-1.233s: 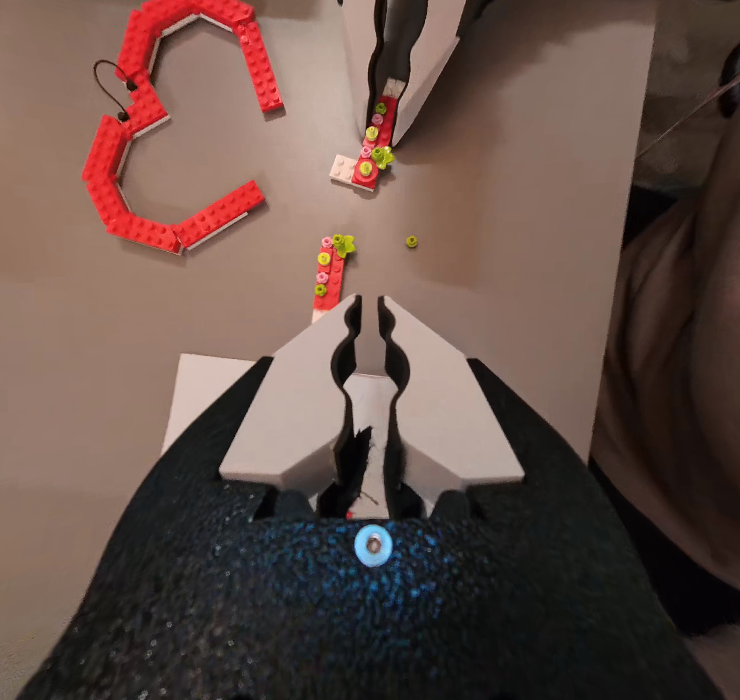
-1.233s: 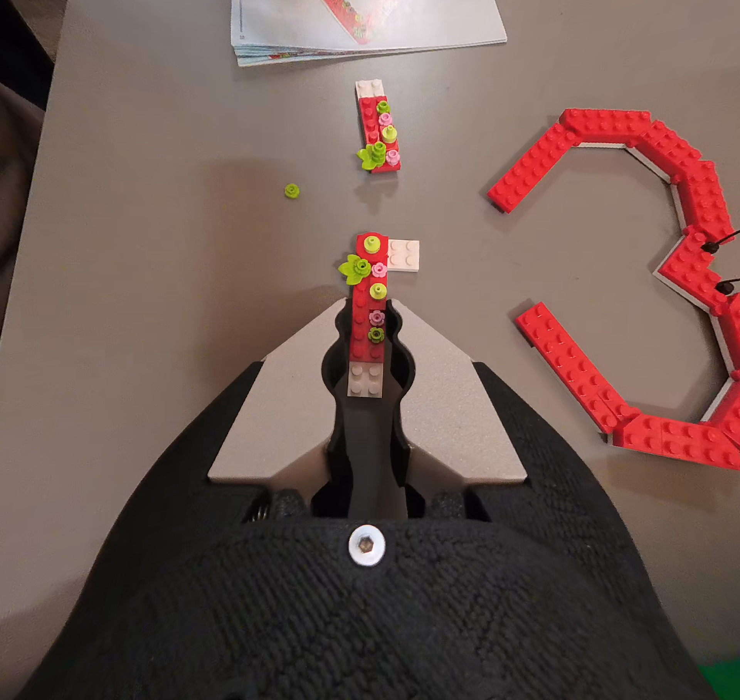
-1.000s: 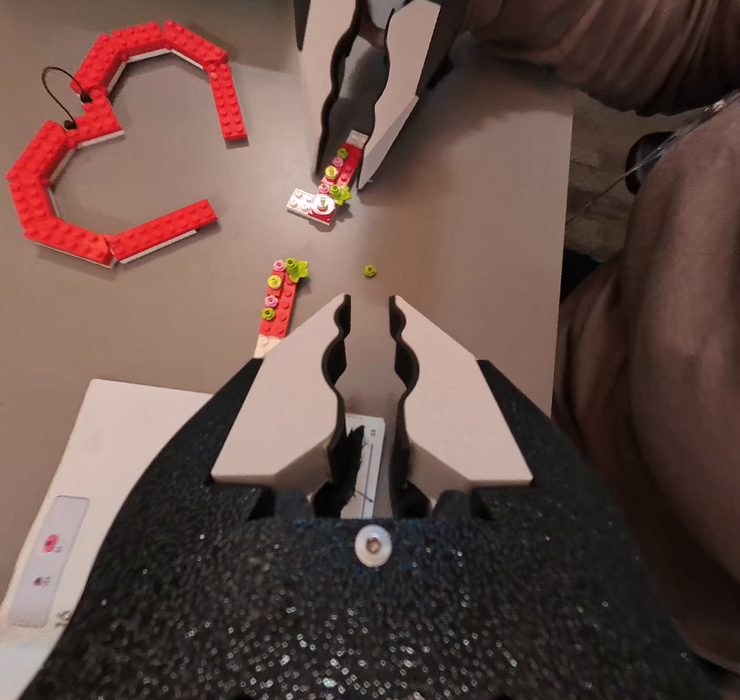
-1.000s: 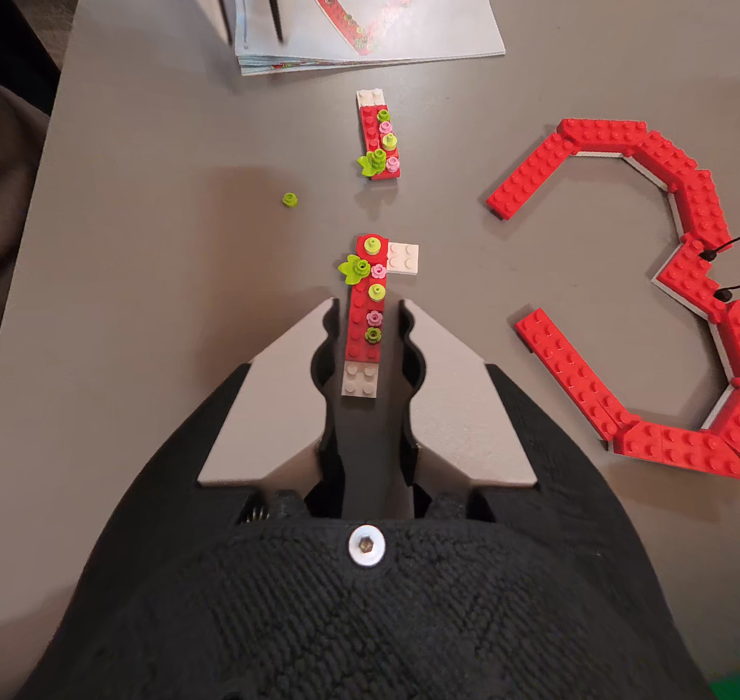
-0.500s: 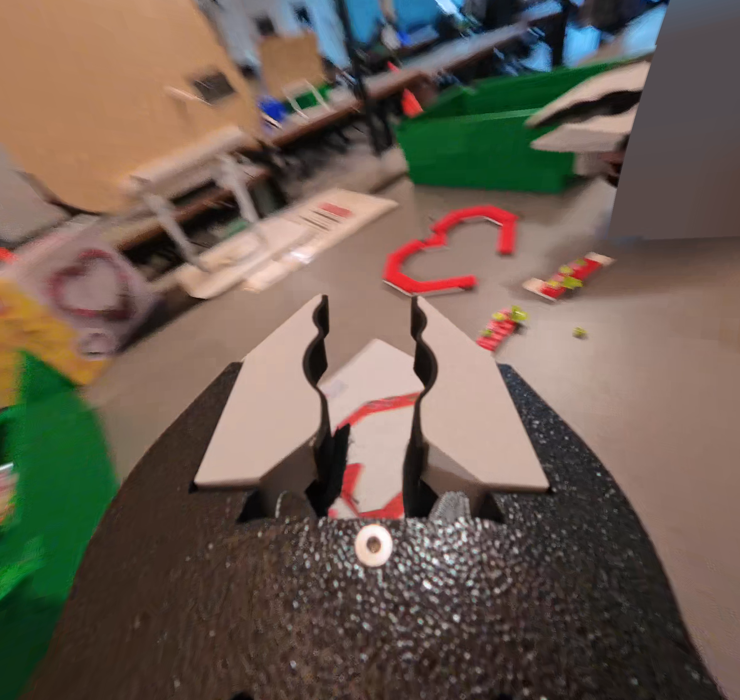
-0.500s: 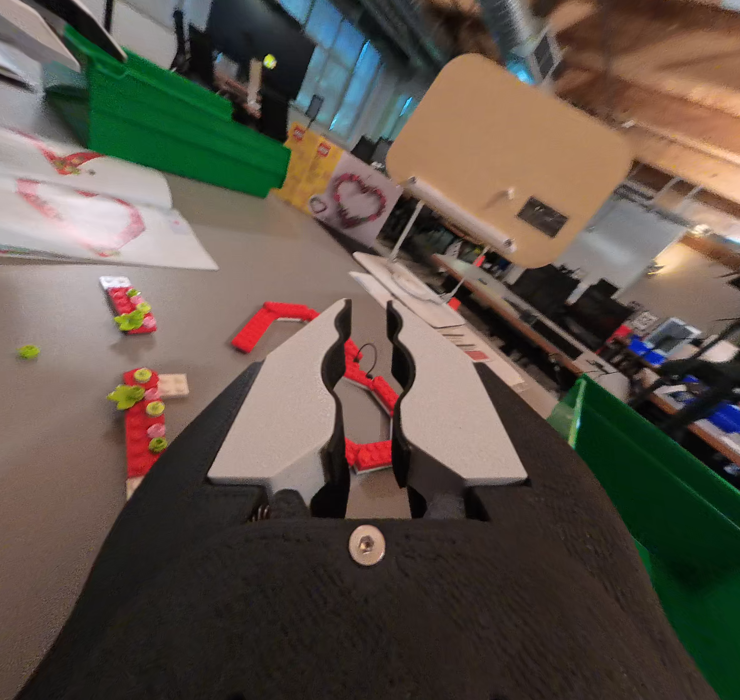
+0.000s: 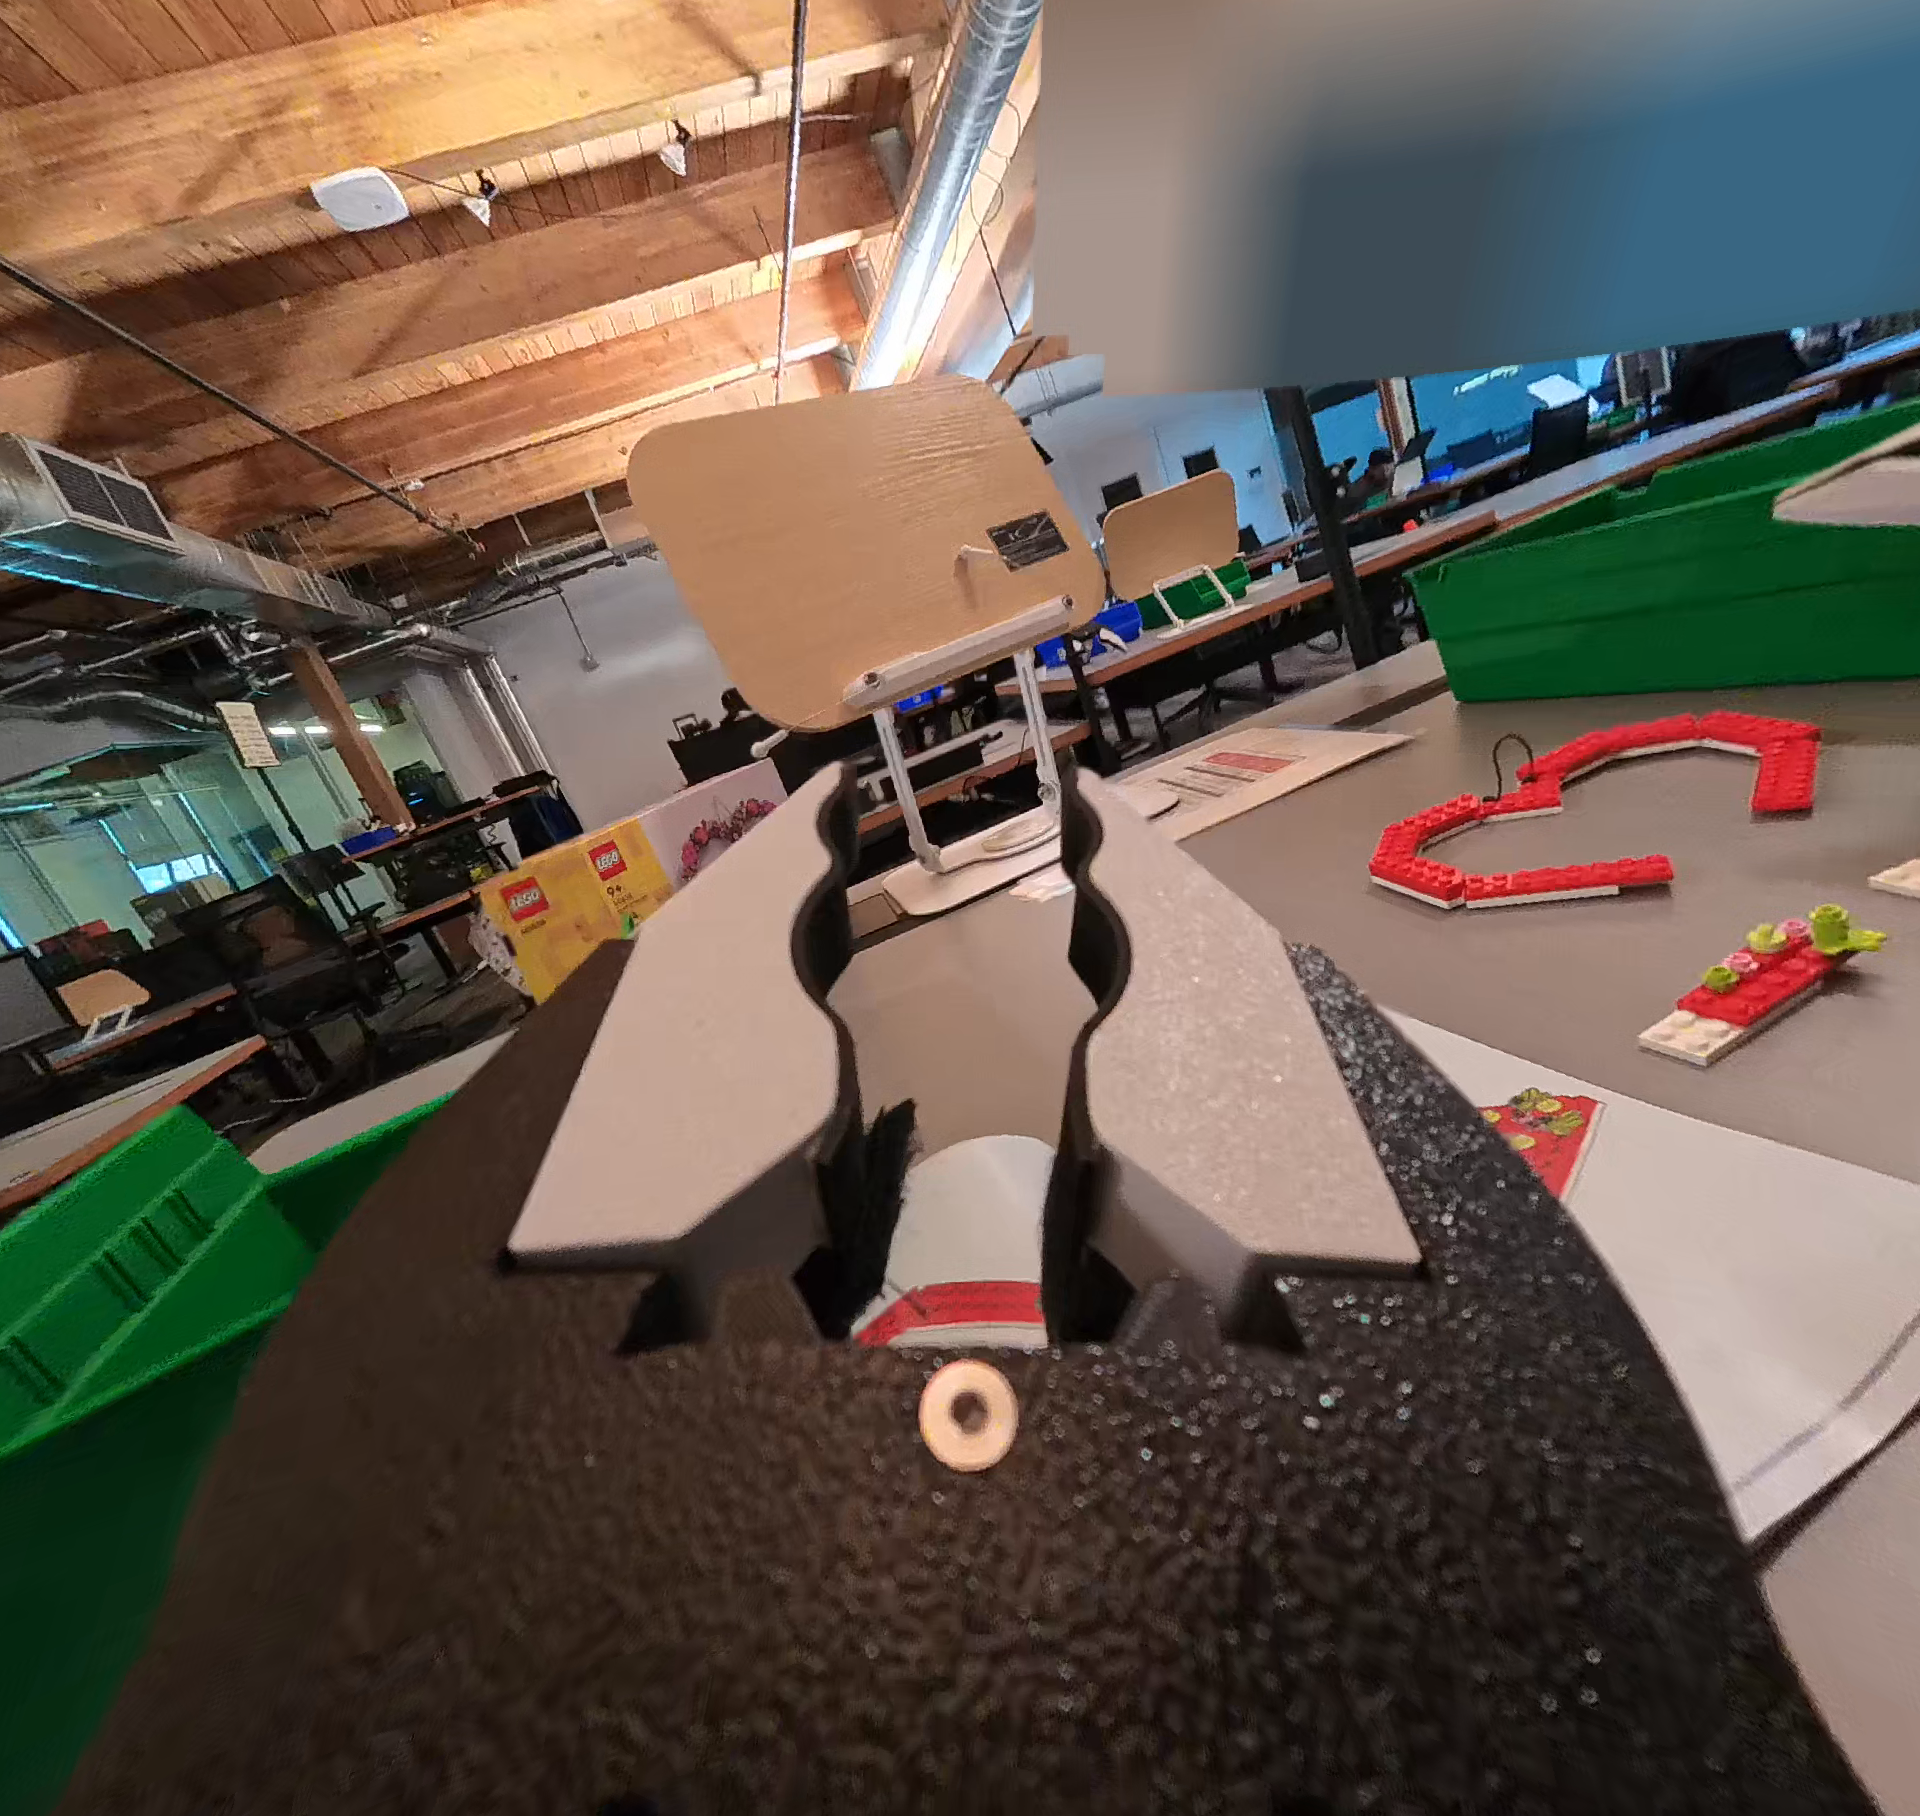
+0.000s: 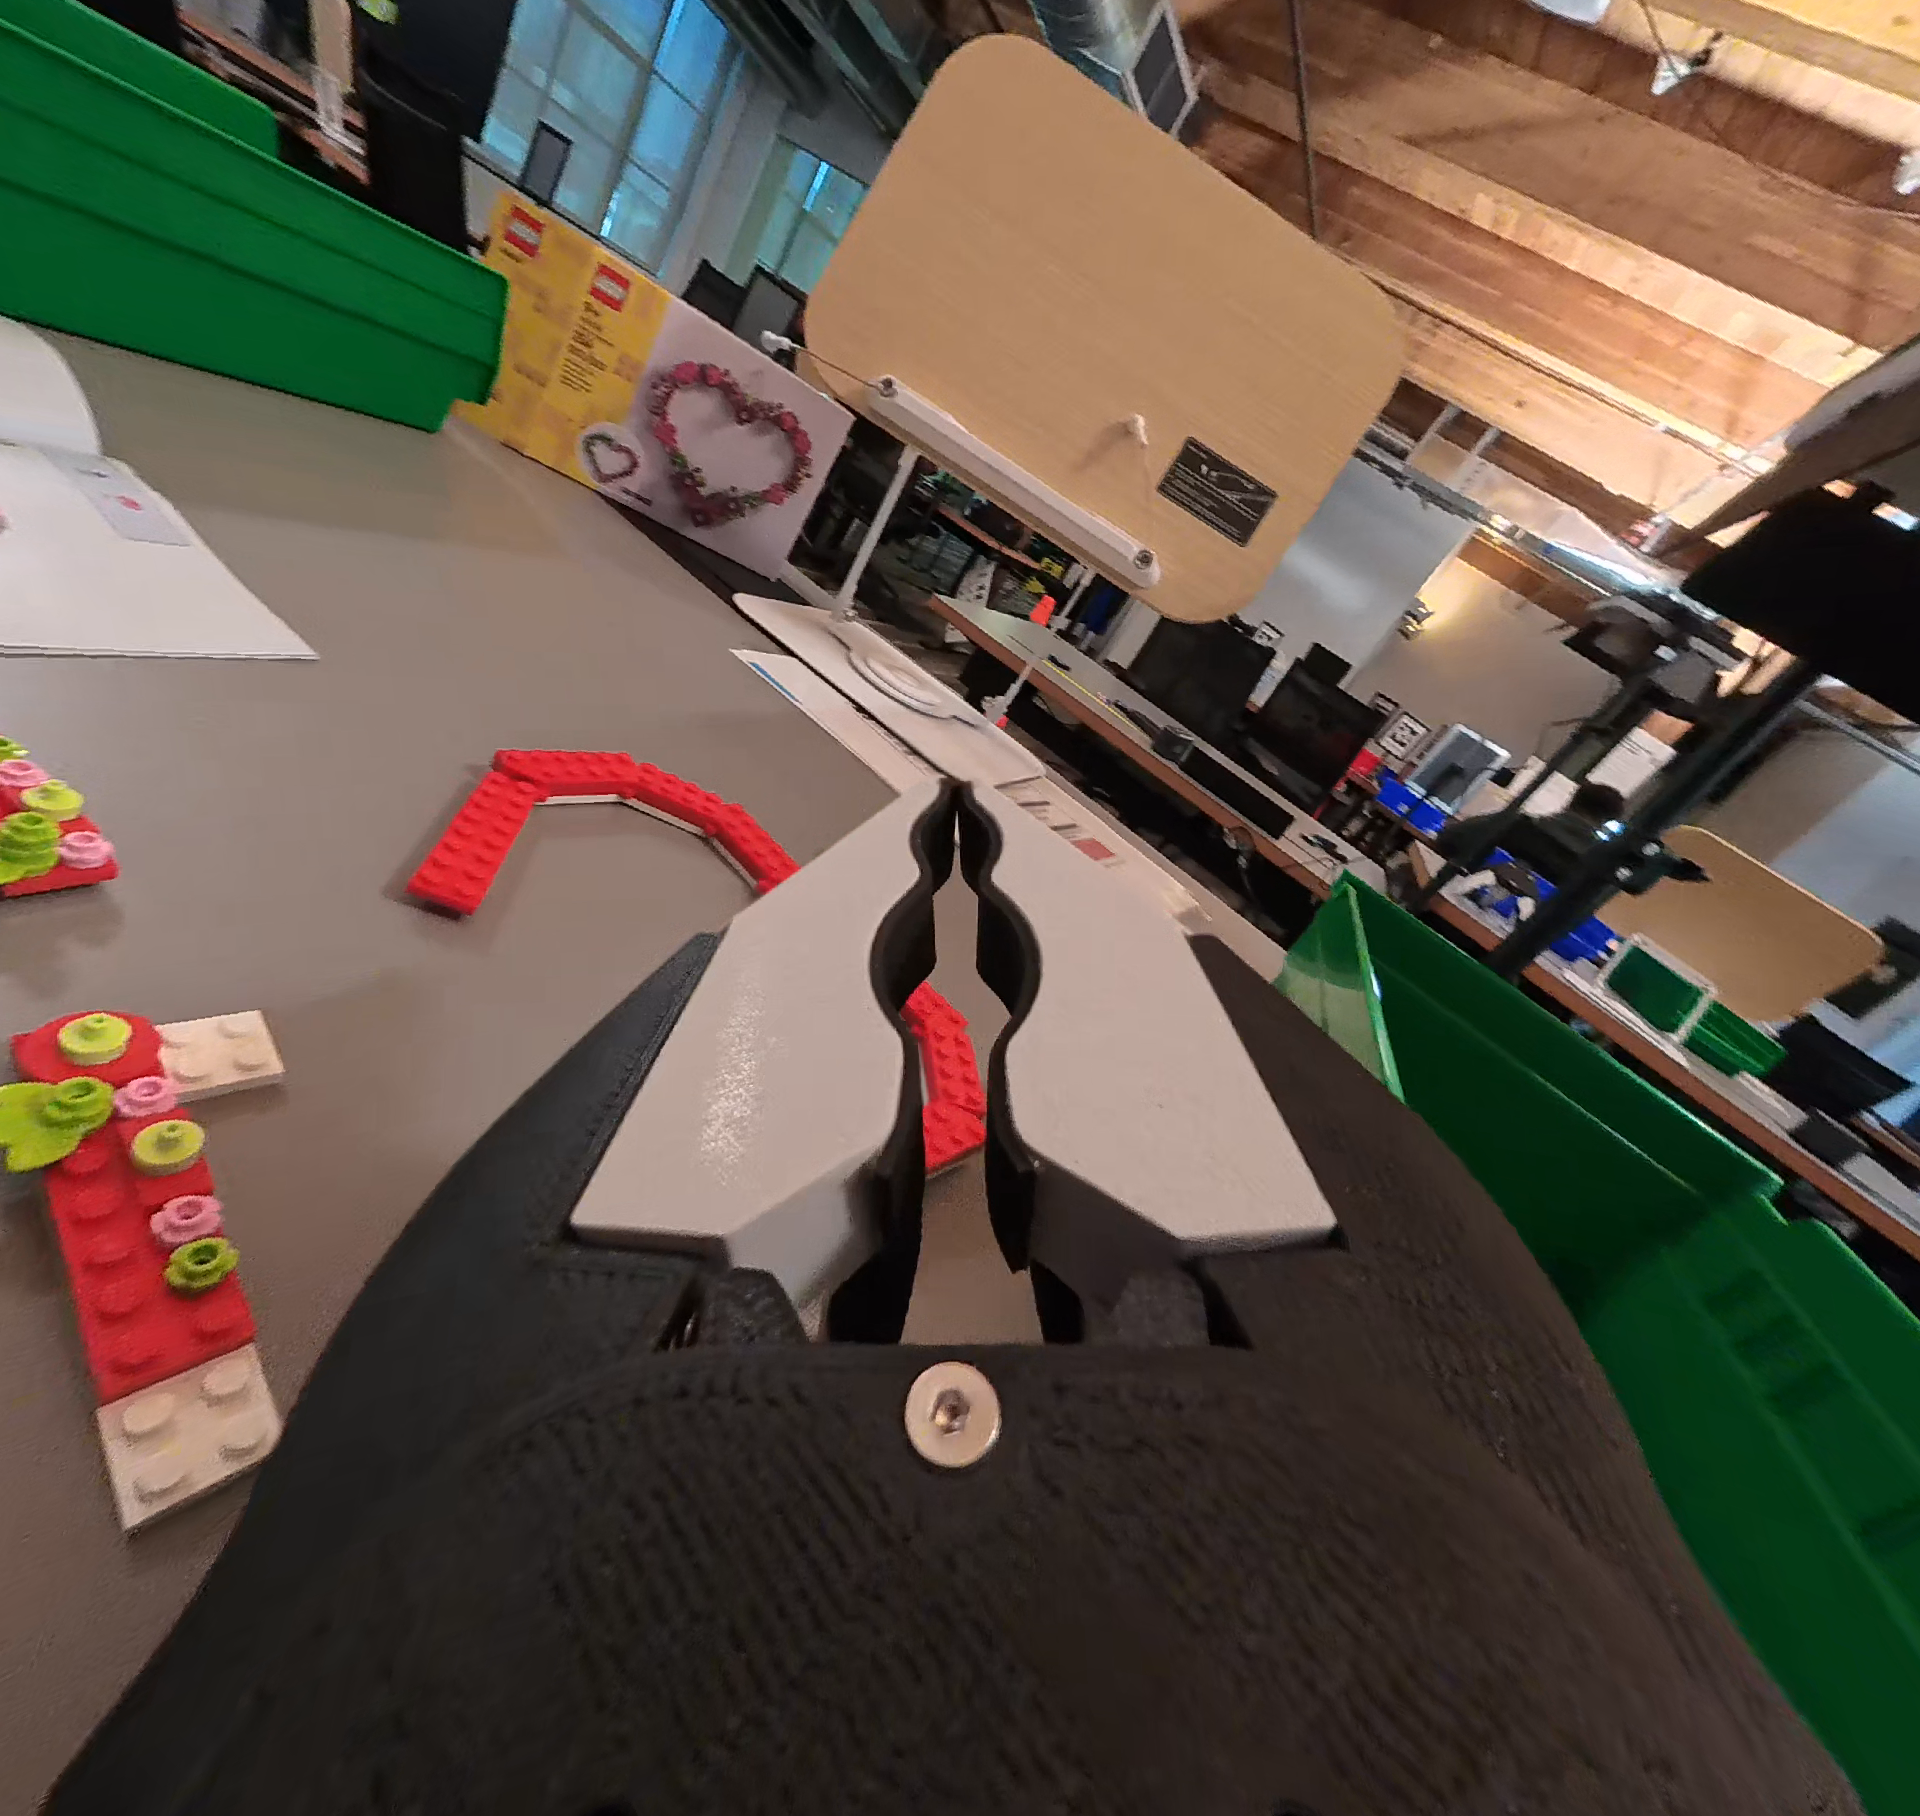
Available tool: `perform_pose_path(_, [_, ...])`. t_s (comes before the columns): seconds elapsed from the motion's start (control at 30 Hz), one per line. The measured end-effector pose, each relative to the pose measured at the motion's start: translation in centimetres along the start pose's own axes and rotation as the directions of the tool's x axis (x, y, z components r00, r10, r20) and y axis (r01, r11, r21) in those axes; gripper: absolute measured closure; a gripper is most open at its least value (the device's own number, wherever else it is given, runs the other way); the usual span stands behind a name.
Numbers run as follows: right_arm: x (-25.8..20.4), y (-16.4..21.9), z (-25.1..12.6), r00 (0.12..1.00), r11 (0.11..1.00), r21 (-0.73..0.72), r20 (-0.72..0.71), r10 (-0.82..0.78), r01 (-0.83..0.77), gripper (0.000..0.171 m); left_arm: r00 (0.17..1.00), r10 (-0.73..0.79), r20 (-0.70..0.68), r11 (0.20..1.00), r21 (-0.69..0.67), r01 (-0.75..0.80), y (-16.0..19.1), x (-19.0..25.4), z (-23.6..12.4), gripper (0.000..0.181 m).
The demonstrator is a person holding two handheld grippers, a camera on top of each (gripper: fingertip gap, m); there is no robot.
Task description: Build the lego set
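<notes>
A red heart-shaped brick frame (image 7: 1527, 831) lies on the grey table (image 7: 1558, 997); it also shows in the right wrist view (image 8: 623, 795). A red strip with green and pink flower studs (image 7: 1766, 987) lies near it. A second flowered strip (image 8: 145, 1216) with white end plates lies left of my right gripper, and a third (image 8: 42, 841) shows at the left edge. My left gripper (image 7: 956, 800) is open and empty, tilted up off the table. My right gripper (image 8: 956, 810) is shut and empty, raised over the frame.
An instruction booklet (image 7: 1683, 1278) lies under my left gripper. A wooden book stand (image 8: 1091, 343) and a yellow set box (image 8: 644, 395) stand at the table's far side. Green bins (image 8: 208, 270) (image 8: 1662, 1299) flank the table. The booklet (image 8: 114, 571) also shows at the left. My right fingertips sit around 35 cm from my left ones.
Both grippers have lifted and tilted up from the table to face the room. My right gripper let go of the flowered strip, now on the table, and has closed. My left gripper opened wider.
</notes>
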State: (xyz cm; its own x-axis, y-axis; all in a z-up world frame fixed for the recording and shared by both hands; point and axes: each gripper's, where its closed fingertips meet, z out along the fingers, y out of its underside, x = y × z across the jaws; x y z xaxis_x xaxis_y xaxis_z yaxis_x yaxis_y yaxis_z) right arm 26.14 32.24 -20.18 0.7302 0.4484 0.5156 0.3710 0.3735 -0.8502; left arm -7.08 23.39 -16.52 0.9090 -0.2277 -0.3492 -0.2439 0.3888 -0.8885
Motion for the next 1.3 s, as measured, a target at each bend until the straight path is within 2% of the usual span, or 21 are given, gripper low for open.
perform_pose_path(0.23, [1.1,0.6,0.3,0.995,0.998,-0.052,-0.099,-0.034,0.029,0.171,0.990,-0.141,-0.025,0.989,0.030,0.142,0.2,-0.4,-0.4,0.145])
perform_pose_path(0.47, [2.3,1.2,0.3,0.984,0.995,-0.095,-0.174,-0.039,0.023,0.171,0.986,-0.160,-0.042,0.986,0.037,0.161,0.2,-0.4,-0.6,0.145])
perform_pose_path(1.3, [2.8,1.7,0.2,0.982,0.994,-0.111,-0.186,-0.020,-0.001,0.171,0.982,-0.188,-0.029,0.982,0.017,0.188,0.6,-1.0,-0.5,0.147])
